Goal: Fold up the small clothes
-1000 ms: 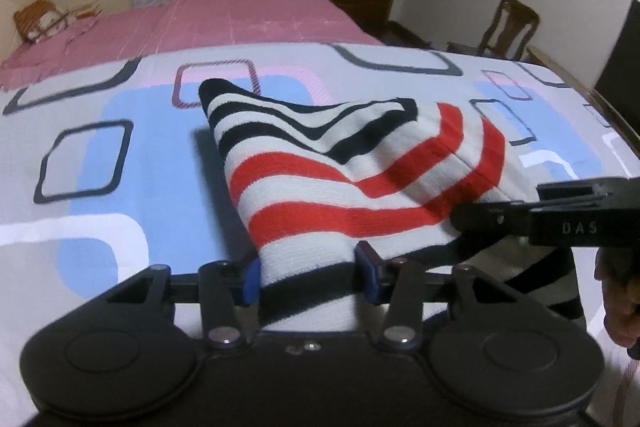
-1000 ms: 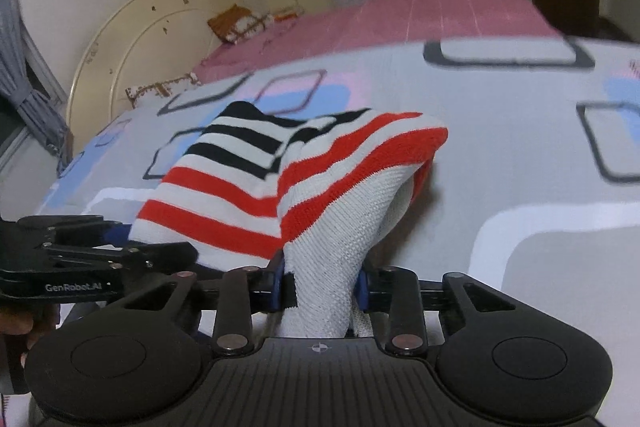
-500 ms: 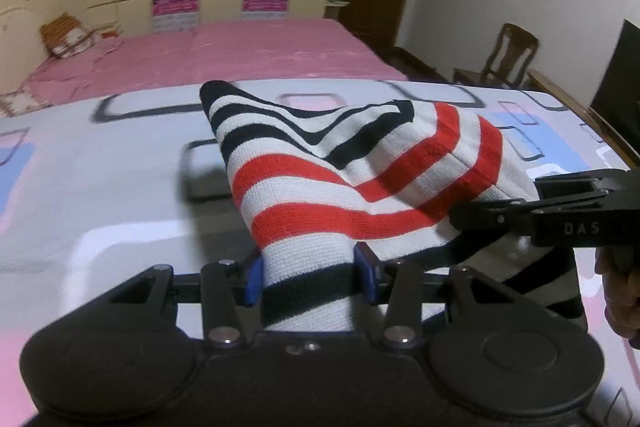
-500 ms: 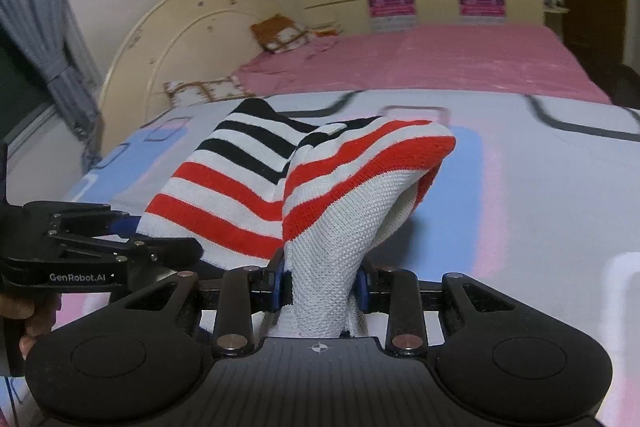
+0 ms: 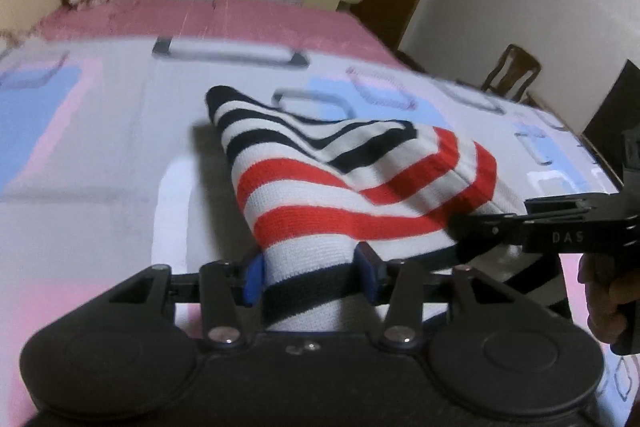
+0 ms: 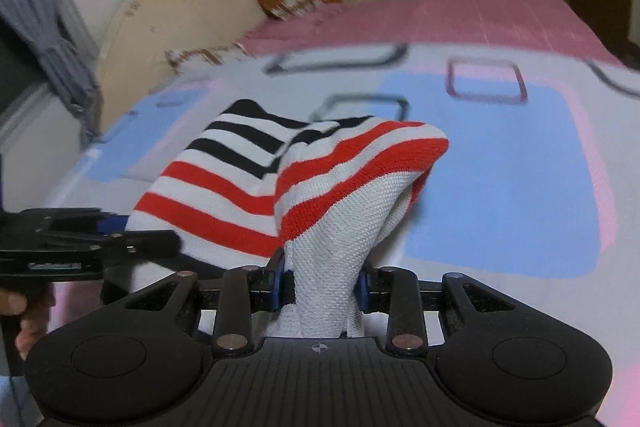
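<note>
A small knit garment [image 5: 340, 183] with white, red and black stripes hangs lifted above the bed, also seen in the right wrist view [image 6: 280, 179]. My left gripper [image 5: 310, 273] is shut on its black-striped edge. My right gripper [image 6: 320, 285] is shut on its white edge. The right gripper also shows at the right of the left wrist view [image 5: 560, 227], and the left gripper at the left of the right wrist view [image 6: 100, 243]. The cloth drapes forward from both grips, its far corner hanging free.
The bed's cover [image 5: 100, 163] is white with blue, pink and grey squares. A pink bedspread [image 6: 440, 19] lies beyond it. A curved headboard [image 6: 192, 3] and grey curtain [image 6: 56, 39] stand left. A wooden chair [image 5: 512, 75] and dark panel [image 5: 612, 107] stand right.
Both grippers have carried the held garment sideways over the bed cover; the pattern beneath has shifted and is motion-blurred. Both grips are unchanged.
</note>
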Tool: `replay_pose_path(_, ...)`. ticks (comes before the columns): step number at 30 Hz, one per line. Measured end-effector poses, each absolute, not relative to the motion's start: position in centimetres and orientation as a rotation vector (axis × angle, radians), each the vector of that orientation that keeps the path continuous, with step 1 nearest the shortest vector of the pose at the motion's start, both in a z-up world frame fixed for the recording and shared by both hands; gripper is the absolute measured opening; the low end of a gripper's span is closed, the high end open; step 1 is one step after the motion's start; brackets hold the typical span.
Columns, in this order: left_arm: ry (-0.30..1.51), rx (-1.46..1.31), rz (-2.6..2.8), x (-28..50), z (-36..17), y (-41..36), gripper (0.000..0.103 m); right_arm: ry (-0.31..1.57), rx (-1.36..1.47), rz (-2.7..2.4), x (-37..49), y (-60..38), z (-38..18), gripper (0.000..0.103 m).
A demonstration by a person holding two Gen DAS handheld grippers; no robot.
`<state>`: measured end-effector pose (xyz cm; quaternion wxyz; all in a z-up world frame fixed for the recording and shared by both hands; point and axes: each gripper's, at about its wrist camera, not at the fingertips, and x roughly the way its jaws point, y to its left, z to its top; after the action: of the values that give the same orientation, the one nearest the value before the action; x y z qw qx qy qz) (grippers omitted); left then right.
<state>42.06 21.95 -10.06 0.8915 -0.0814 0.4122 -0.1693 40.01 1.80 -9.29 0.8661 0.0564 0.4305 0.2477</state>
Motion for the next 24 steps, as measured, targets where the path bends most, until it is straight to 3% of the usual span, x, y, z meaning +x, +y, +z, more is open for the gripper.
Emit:
replay_pose_path(3,0.851,-0.255,-0.342,42.1,-11.8,22.6,0.06,0.958,0.231,0.489,41.0,0.5,-12.8,0.036)
replay_pose_path(8,0.844,-0.235,-0.365,42.3,-11.8,22.8,0.06,0.969,0.232,0.487,41.7,0.5,-12.4,0.038)
replay_pose_path(10,0.844,-0.242,-0.373,42.2,-11.9,23.3,0.065,0.971,0.249,0.482,41.7,-0.1,-12.5,0.051)
replay_pose_path(11,0.842,-0.239,-0.37,42.1,-11.9,23.5,0.073,0.972,0.236,0.457,41.7,-0.2,-12.3,0.07)
replay_pose_path(12,0.84,-0.231,-0.36,41.9,-11.9,24.0,0.08,0.971,0.219,0.435,41.2,-0.3,-12.1,0.074)
replay_pose_path(13,0.828,-0.226,-0.36,41.5,-11.6,24.5,0.079,0.95,0.217,0.428,40.4,-1.3,-11.8,0.074)
replay_pose_path(14,0.805,-0.222,-0.359,41.1,-11.1,25.0,0.071,0.922,0.23,0.414,40.1,-2.1,-11.3,0.074)
replay_pose_path(15,0.778,-0.217,-0.35,40.8,-10.6,25.3,0.055,0.887,0.244,0.396,39.6,-3.3,-10.6,0.073)
replay_pose_path(16,0.743,-0.212,-0.349,40.6,-9.8,25.8,0.049,0.852,0.254,0.383,39.2,-4.1,-10.0,0.071)
replay_pose_path(18,0.684,-0.197,-0.335,41.0,-8.4,26.1,0.046,0.784,0.258,0.372,39.6,-4.7,-8.5,0.037)
replay_pose_path(20,0.674,-0.175,-0.362,42.6,-7.4,25.3,0.046,0.769,0.254,0.398,41.3,-3.9,-7.7,0.021)
replay_pose_path(21,0.694,-0.157,-0.384,43.7,-7.3,24.5,0.046,0.777,0.234,0.42,42.3,-2.9,-7.5,0.016)
replay_pose_path(24,0.752,-0.103,-0.464,46.1,-7.8,21.8,0.046,0.887,0.127,0.508,45.3,0.7,-8.3,0.016)
